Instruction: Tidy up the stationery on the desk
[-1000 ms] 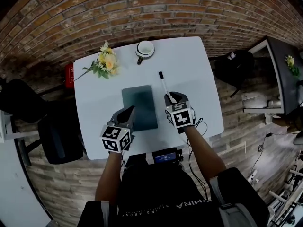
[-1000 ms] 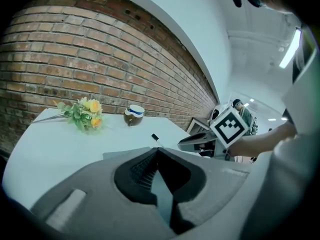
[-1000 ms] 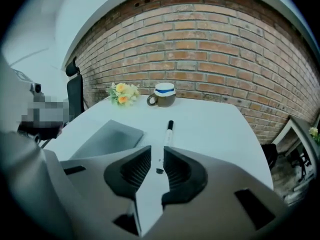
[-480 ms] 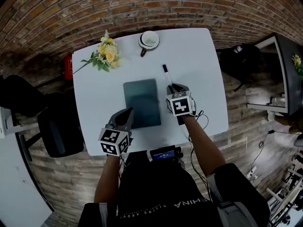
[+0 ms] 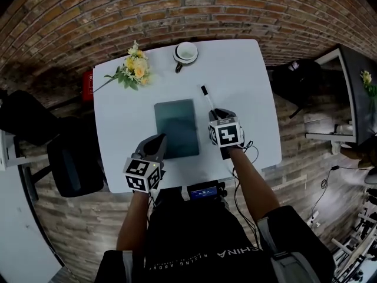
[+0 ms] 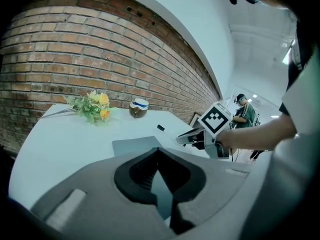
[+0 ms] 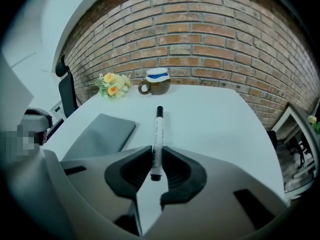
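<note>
White-barrelled with a black cap, the marker (image 7: 157,129) lies flat on the desk (image 5: 241,81) just right of the dark notebook (image 5: 175,125), parallel to that notebook's right edge, cap pointing away from the person. The right gripper (image 7: 155,159) has just been closing its jaws, and they now appear to pinch the marker's near end from both sides, with nearly all of the barrel sticking out ahead of them. That is the main weakness: gripped so near the tail, the marker would probably droop or swing on lifting, and a round, smooth barrel could slide out and roll away from the notebook toward the desk's right edge. If the jaws bite slightly off square, the barrel may also squirt forward toward the mug (image 5: 185,52) beyond the notebook's far edge. A steep approach could scrape the jaw tips on the desk. The left gripper (image 6: 159,154), above the notebook's near left corner, has its jaws pressed together on nothing, so it could not catch a slipping marker. The flowers (image 5: 134,71) beyond the notebook's far left corner look out of harm's way.
</note>
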Action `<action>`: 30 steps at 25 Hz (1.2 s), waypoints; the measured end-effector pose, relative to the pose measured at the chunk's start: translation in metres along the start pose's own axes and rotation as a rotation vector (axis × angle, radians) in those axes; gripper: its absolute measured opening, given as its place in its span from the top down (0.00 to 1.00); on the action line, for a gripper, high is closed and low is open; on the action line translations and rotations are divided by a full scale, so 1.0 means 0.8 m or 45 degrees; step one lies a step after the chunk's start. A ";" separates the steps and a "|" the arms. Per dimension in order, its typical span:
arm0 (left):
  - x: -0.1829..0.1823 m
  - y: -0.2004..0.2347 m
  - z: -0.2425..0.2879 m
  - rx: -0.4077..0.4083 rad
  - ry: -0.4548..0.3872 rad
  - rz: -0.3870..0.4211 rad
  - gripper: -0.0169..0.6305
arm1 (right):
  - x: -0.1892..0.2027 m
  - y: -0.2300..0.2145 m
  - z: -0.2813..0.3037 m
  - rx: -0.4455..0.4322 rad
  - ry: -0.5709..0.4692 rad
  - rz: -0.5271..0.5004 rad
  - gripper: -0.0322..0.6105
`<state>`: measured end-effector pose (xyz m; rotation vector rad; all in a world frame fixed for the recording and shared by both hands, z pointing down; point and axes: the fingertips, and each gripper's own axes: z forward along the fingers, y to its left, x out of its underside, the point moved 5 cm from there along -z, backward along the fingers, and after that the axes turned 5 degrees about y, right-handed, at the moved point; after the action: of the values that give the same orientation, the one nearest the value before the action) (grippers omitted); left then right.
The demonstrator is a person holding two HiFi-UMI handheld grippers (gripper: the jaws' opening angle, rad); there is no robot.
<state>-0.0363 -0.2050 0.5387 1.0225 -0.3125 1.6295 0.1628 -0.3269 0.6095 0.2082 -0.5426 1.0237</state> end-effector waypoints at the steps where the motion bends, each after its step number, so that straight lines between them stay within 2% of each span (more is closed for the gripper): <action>1: 0.001 -0.001 -0.002 -0.001 -0.002 -0.001 0.95 | 0.003 0.001 -0.005 -0.005 -0.005 0.004 0.83; 12: 0.014 -0.022 -0.009 0.019 0.002 0.010 0.95 | 0.046 0.033 -0.059 -0.037 -0.022 0.027 0.83; 22: 0.042 -0.013 -0.026 0.002 0.056 -0.002 0.95 | 0.071 0.069 -0.033 -0.118 0.010 0.168 0.83; 30: 0.057 0.003 -0.037 -0.018 0.078 -0.013 0.95 | 0.072 0.086 -0.023 -0.082 0.026 0.272 0.83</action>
<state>-0.0516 -0.1557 0.5559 0.9598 -0.2767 1.6439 0.1334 -0.2401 0.6180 0.0833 -0.5874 1.2127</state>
